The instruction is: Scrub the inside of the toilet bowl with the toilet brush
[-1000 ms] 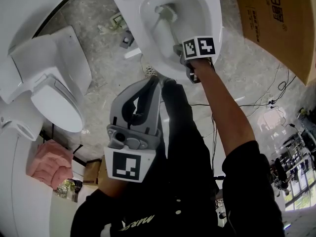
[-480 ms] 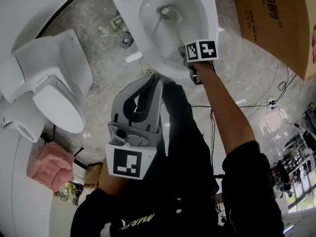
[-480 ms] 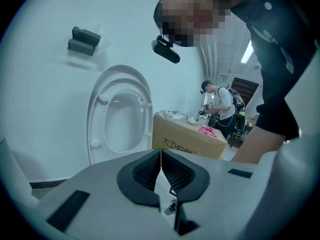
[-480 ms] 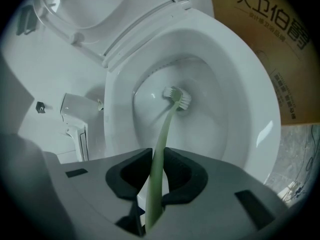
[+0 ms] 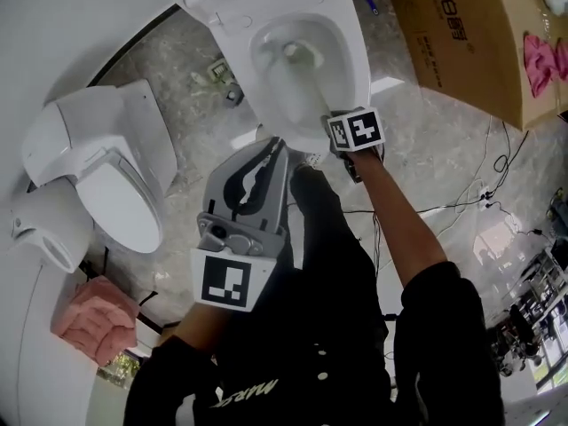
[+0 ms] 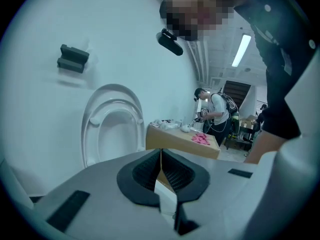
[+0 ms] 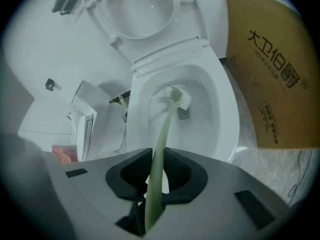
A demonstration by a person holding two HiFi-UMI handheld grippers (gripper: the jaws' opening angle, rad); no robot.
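Note:
The white toilet bowl (image 5: 342, 38) stands open at the top of the head view, its seat and lid (image 7: 140, 9) raised. My right gripper (image 5: 333, 118) hovers over the bowl's front rim, shut on the pale green handle of the toilet brush (image 7: 162, 134). The white-bristled brush head (image 7: 181, 98) is down inside the bowl (image 7: 222, 114), near the bottom opening. My left gripper (image 5: 278, 142) is held back over the person's dark trousers, jaws shut with nothing between them (image 6: 161, 156). It points at the wall beside the raised seat (image 6: 112, 121).
A second toilet (image 5: 106, 176) stands to the left on the grey stone floor. A large cardboard box (image 5: 461, 34) sits right of the bowl, with pink cloth (image 5: 541, 60) on it. Cables (image 5: 461, 204) lie at right. Another person (image 6: 216, 115) works in the background.
The head camera has pulled back, so the toilet looks smaller. My right gripper has drawn toward the front rim, and the brush head has shifted toward the bowl's middle. The left gripper stays put.

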